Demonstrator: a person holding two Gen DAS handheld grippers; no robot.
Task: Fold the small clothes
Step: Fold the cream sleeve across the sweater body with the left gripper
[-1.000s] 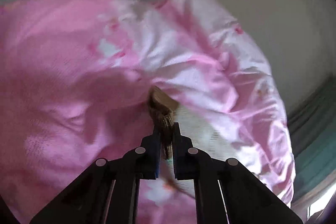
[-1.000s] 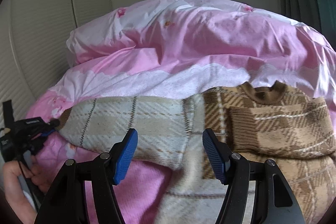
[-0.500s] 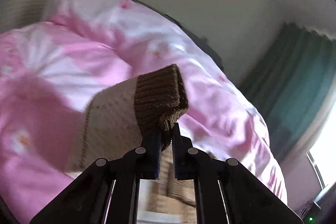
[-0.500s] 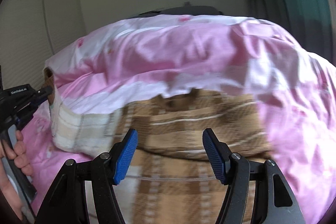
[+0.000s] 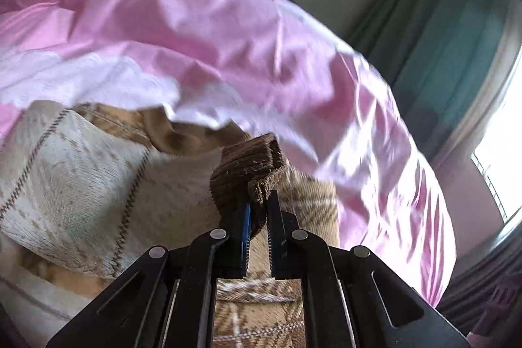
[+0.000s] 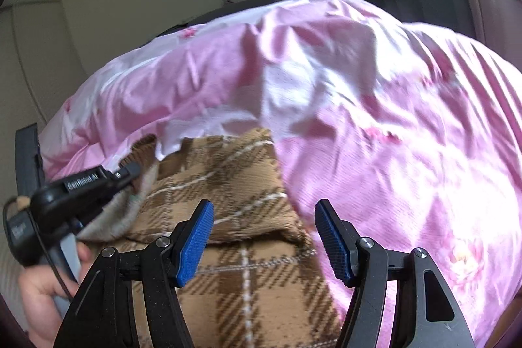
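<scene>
The sweater [image 6: 241,217], a brown and cream plaid knit, is lying on the bed against the pink duvet [image 6: 375,106], and a fold is judged to be under way rather than finished. In the left wrist view the left tongs [image 5: 257,211] are being kept narrow, clamped on the dark ribbed cuff [image 5: 251,165] of the cream sleeve [image 5: 81,172], which is being held up off the body, stretching away toward 9 o'clock. In the right wrist view the same tongs are being seen at 9 o'clock, gripped by a hand [image 6: 39,292], with the cuff end being carried over the left edge of the body. The right tongs [image 6: 264,237] are being held wide, with nothing between the blue pads [image 6: 195,243], hovering above the plaid body near 6 o'clock. A brown panel is already lying across the upper body, so one sleeve is judged to be folded in; whether it is lying flat cannot be told through the blur. The held sleeve is yet to be laid down and released, and the body is yet to be folded. The collar is being partly hidden by the duvet edge at 12 o'clock.
</scene>
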